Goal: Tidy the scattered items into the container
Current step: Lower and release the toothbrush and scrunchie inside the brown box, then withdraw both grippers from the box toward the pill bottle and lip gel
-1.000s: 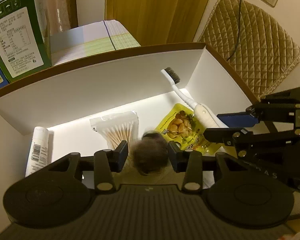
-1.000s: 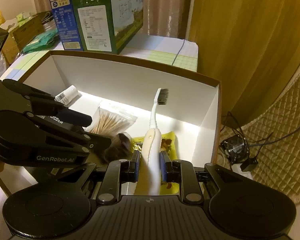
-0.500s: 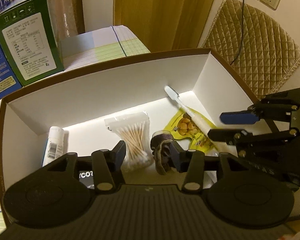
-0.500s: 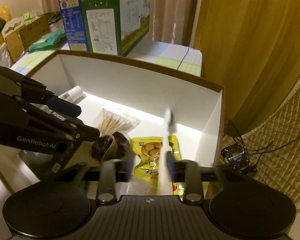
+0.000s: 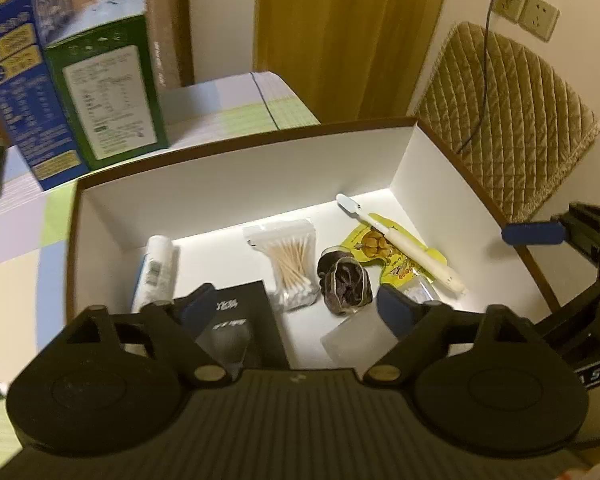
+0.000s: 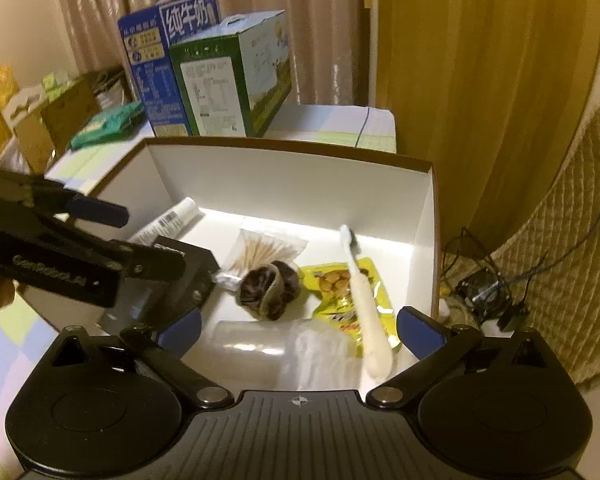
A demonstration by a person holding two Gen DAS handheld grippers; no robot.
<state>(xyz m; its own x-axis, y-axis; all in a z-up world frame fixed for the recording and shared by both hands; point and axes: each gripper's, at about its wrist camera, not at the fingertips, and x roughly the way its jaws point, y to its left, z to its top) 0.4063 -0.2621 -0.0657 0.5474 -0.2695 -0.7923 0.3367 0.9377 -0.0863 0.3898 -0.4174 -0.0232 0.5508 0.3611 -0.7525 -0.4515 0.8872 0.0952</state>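
A white box with brown rim [image 5: 240, 184] [image 6: 292, 176] holds a white tube [image 5: 158, 268] [image 6: 168, 222], a bag of cotton swabs [image 5: 290, 260] [image 6: 260, 250], a dark brown scrunchie [image 5: 344, 280] [image 6: 268, 288], a yellow snack pack [image 5: 396, 256] [image 6: 340, 300], a white toothbrush [image 5: 404, 244] [image 6: 364, 312], a black box [image 5: 240, 320] [image 6: 172, 284] and a clear packet [image 6: 284, 352]. My left gripper [image 5: 298, 308] [image 6: 116, 236] is open and empty above the box's near side. My right gripper [image 6: 298, 328] [image 5: 540, 240] is open and empty above the toothbrush's handle end.
A green carton [image 5: 108, 92] [image 6: 228, 80] and a blue milk carton [image 5: 12, 72] [image 6: 156, 52] stand behind the box on a checked tablecloth [image 5: 20, 232]. A quilted cushion [image 5: 500, 128] leans on the wall at right. Cables and a small fan [image 6: 484, 288] lie on the floor.
Both grippers have opened wide and pulled back and up. The left let go of the scrunchie, the right let go of the toothbrush; both now lie in the box.
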